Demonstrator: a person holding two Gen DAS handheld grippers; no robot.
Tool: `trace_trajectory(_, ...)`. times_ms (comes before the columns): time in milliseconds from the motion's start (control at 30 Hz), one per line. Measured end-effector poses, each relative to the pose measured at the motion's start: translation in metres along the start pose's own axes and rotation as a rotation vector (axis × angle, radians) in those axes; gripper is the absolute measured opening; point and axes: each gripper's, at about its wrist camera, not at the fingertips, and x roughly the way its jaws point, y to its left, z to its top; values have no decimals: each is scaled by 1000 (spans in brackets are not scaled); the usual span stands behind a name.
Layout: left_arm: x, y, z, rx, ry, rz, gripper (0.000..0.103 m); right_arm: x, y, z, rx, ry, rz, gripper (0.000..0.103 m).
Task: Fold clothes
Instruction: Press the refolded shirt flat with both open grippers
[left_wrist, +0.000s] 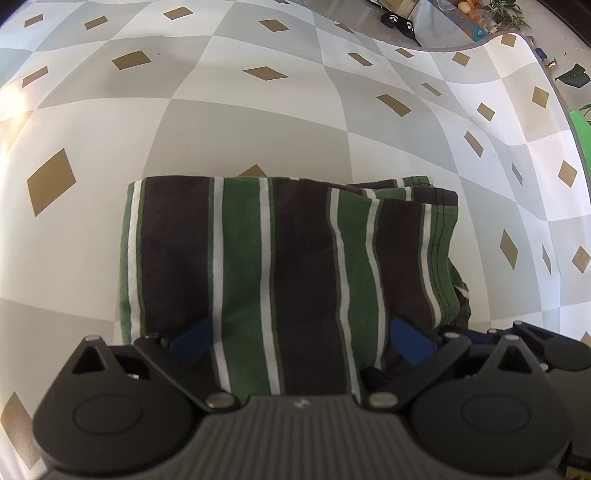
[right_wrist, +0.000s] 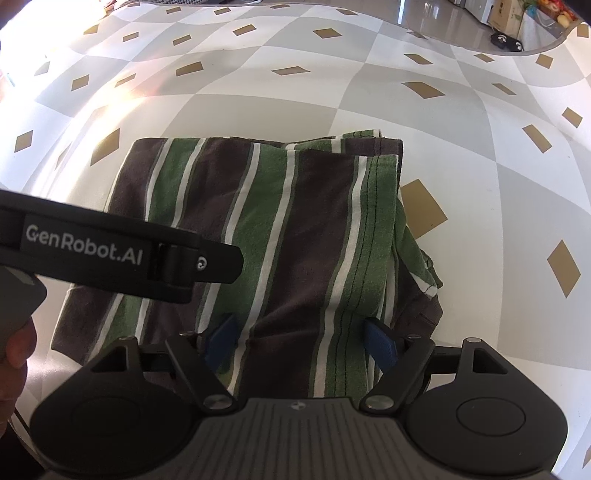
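Sunlit checkered tablecloth (left_wrist: 258, 122), glossy floor (right_wrist: 439, 14)

The desk (left_wrist: 258, 122) wears a covering of large white and grey checks, each square carrying a small tan diamond (left_wrist: 51, 181). Its far edge curves across the frame toward two o'clock in the left wrist view. Directly on it lies a folded garment (left_wrist: 288, 258) striped in dark brown, green and white, sitting near the six o'clock side of the desk. The stripes run away from the camera. The fold is roughly rectangular, with looser layers and a stitched hem (right_wrist: 373, 229) bunching out at its three o'clock side.
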Motion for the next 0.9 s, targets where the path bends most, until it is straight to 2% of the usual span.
trace_trajectory(267, 2, -4, 0, 24, -25, 20, 103, 3, -2, 4, -44, -26, 14, 77)
trace_trajectory(433, -3, 3, 8, -55, -37, 5, 103, 5, -6, 11, -12, -31, 24, 77)
trace_trajectory(533, -17, 14, 13, -121, -62, -18, 103, -1, -13, 15, 24, -27, 41, 72)
trace_trajectory(633, -30, 23, 14, -139, -98, 9, 103, -11, -25, 17, 61, -69, 39, 71)
trace_trajectory(833, -37, 26, 3, -87, -68, 57, 103, -28, -51, 19, 172, -135, 20, 71)
trace_trajectory(900, -39, 21, -6, -27, -65, 80, 103, -27, -52, 19, 168, -129, 9, 71)
